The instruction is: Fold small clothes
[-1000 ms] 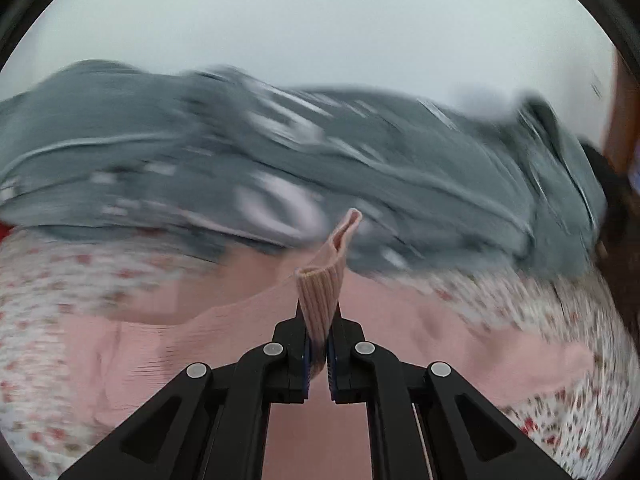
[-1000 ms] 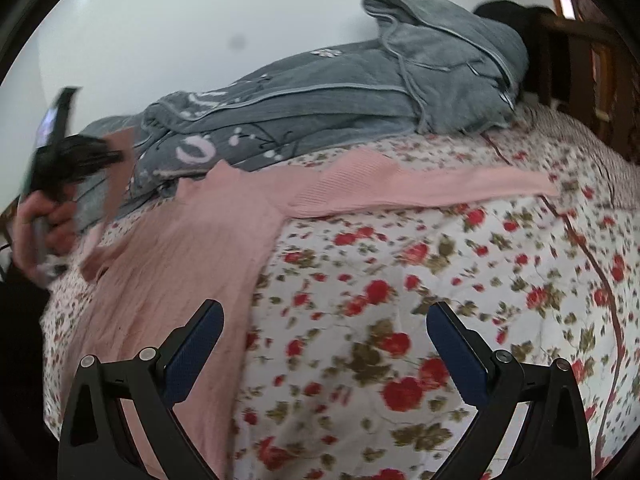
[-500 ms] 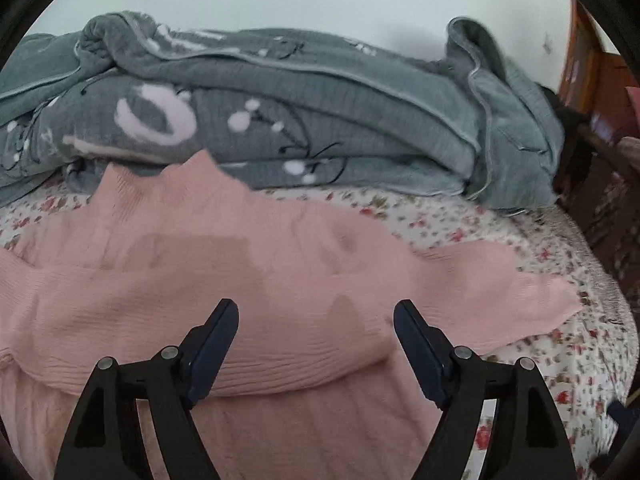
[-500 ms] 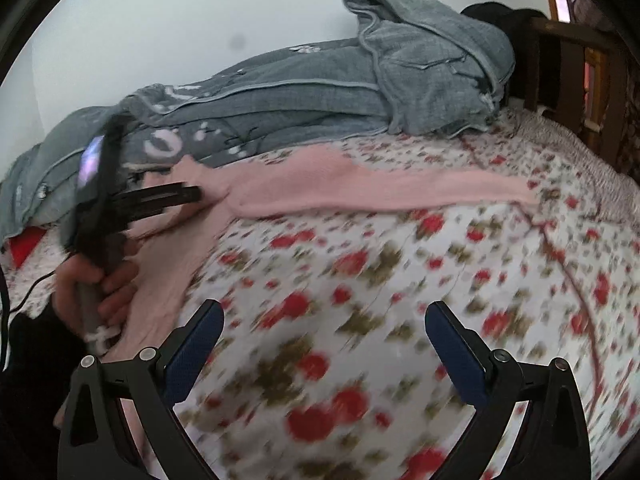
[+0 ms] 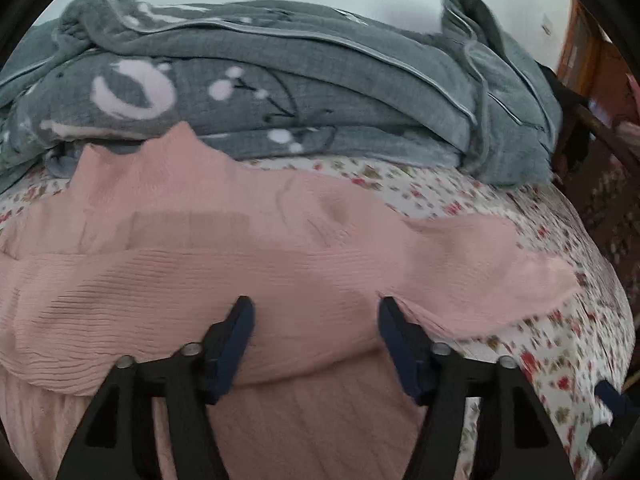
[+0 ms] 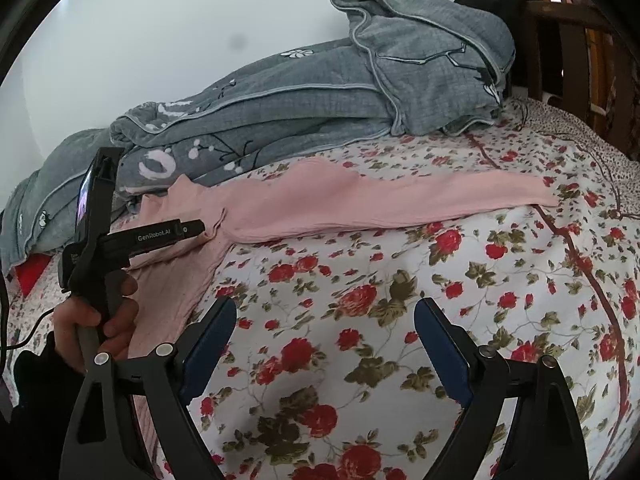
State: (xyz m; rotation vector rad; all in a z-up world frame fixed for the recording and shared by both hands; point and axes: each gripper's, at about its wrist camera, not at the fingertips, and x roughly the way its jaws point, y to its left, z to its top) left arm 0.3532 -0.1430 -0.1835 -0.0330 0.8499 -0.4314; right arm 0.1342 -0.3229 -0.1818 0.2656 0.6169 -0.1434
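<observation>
My left hand-held gripper hangs over the body of the pink sweater with its jaws spread and nothing between them; one sleeve already lies folded across the chest, so I judge the other sleeve is the step in hand. The sweater lies flat on the bed's floral sheet, its collar at the far side just touching the heaped grey quilt, and that sleeve stretches out to the right, cuff well apart from the body. To do this well I would have my right hand-held gripper, also wide open and empty over bare sheet, go to the cuff at the far right, pinch both layers of the thin ribbed knit, lift only a little and carry it leftward across the chest. The left tool could press near the shoulder so the body does not drag; the knit looks soft and likely to bunch. In the right view, the left tool's side reads "GenRobot.AI"; I can read no other writing.
</observation>
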